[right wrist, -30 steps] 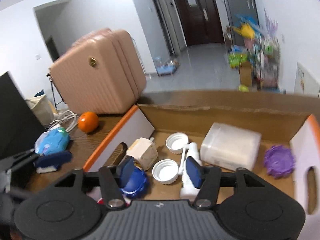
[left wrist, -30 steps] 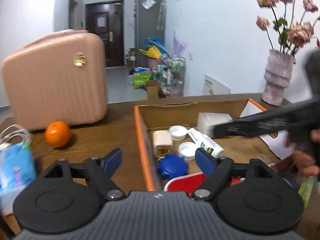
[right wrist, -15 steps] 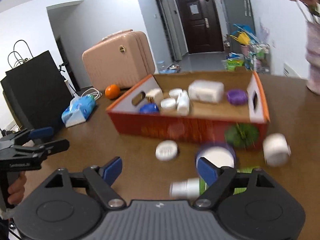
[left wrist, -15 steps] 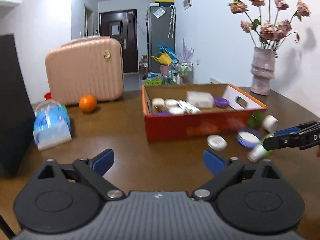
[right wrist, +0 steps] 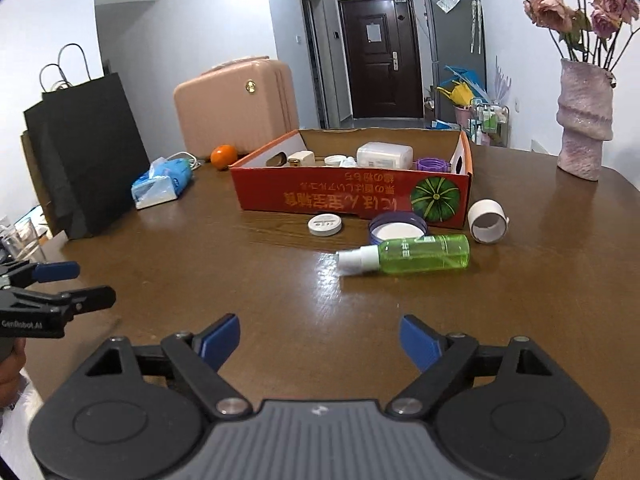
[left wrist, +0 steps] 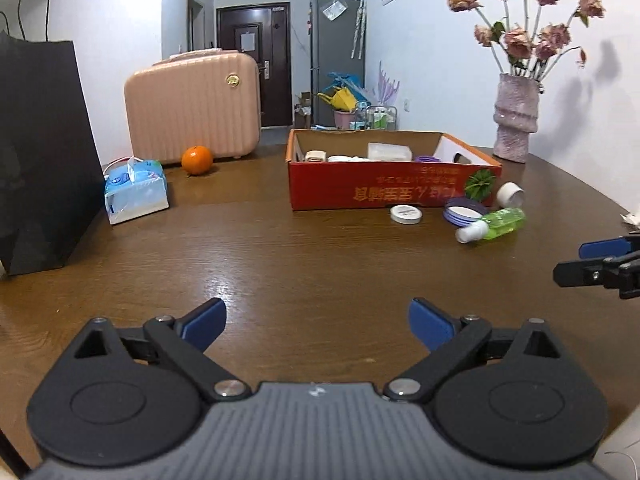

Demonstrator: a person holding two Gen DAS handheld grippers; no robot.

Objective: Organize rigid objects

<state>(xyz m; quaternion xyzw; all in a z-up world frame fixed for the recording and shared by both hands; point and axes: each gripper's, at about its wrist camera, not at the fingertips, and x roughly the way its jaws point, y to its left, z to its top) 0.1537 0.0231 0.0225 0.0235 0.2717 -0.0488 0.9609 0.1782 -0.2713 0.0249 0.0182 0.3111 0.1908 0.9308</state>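
Both grippers have pulled back from the box toward the near edge of the surface [left wrist: 280,256] since a second ago, when they hovered over its contents. The brown surface runs wide and bare between them and the things, with open room on the near half. At the left edge stands a black paper bag [right wrist: 86,160]; toward the far left corner, a pink suitcase [left wrist: 192,106], with an orange [left wrist: 197,160] and a tissue pack [left wrist: 135,190] in front of it. The red cardboard box [right wrist: 352,196] sits mid-surface toward the far edge, holding a clear container, caps and a purple lid. Against its near wall lie loose items — a green spray bottle [right wrist: 408,258] on its side, a purple-rimmed lid [right wrist: 398,228], a white cap [right wrist: 325,225] and a white roll [right wrist: 487,222] near the box's right corner. A vase [right wrist: 584,120] stands at the far right edge. The left gripper [left wrist: 316,320] has its fingers wide and empty; the right gripper [right wrist: 320,338] likewise.
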